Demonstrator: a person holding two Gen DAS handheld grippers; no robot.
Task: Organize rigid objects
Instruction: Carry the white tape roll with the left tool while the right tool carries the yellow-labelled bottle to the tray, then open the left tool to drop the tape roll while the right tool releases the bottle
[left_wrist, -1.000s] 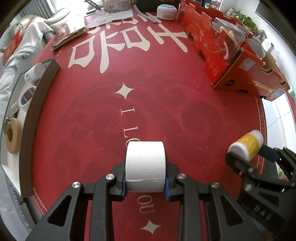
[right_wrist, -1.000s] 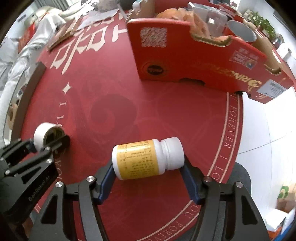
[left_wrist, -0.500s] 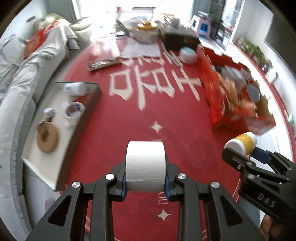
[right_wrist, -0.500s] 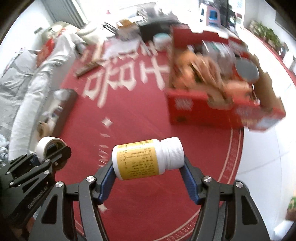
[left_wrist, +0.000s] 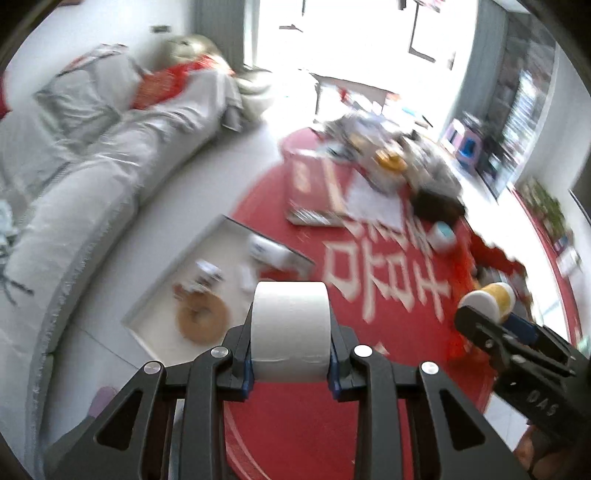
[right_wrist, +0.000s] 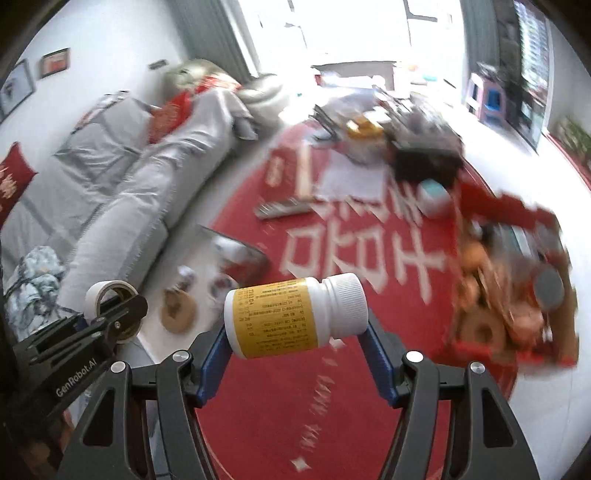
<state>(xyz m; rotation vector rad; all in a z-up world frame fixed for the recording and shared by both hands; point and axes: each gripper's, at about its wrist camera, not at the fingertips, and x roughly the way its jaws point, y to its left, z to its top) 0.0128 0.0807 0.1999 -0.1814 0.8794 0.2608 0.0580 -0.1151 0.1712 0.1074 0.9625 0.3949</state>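
My left gripper (left_wrist: 290, 365) is shut on a white tape roll (left_wrist: 290, 328), held high above the round red table (left_wrist: 388, 306). My right gripper (right_wrist: 295, 343) is shut on a white pill bottle with a yellow label (right_wrist: 291, 317), held sideways, cap to the right. In the left wrist view the bottle (left_wrist: 487, 301) and right gripper show at the right. In the right wrist view the tape roll (right_wrist: 110, 299) and left gripper show at the left. A white tray (left_wrist: 166, 295) at the table's left edge holds a brown tape roll (left_wrist: 201, 321) and small items.
A red cardboard box (right_wrist: 517, 288) full of mixed items stands at the table's right. Papers, a dark box (right_wrist: 428, 162) and a round white container (right_wrist: 436, 199) crowd the far side. A grey sofa (left_wrist: 92, 177) runs along the left. The view is motion-blurred.
Both grippers have risen well above the table and pulled back, each still holding its object. The view now takes in the whole table, tray and sofa.
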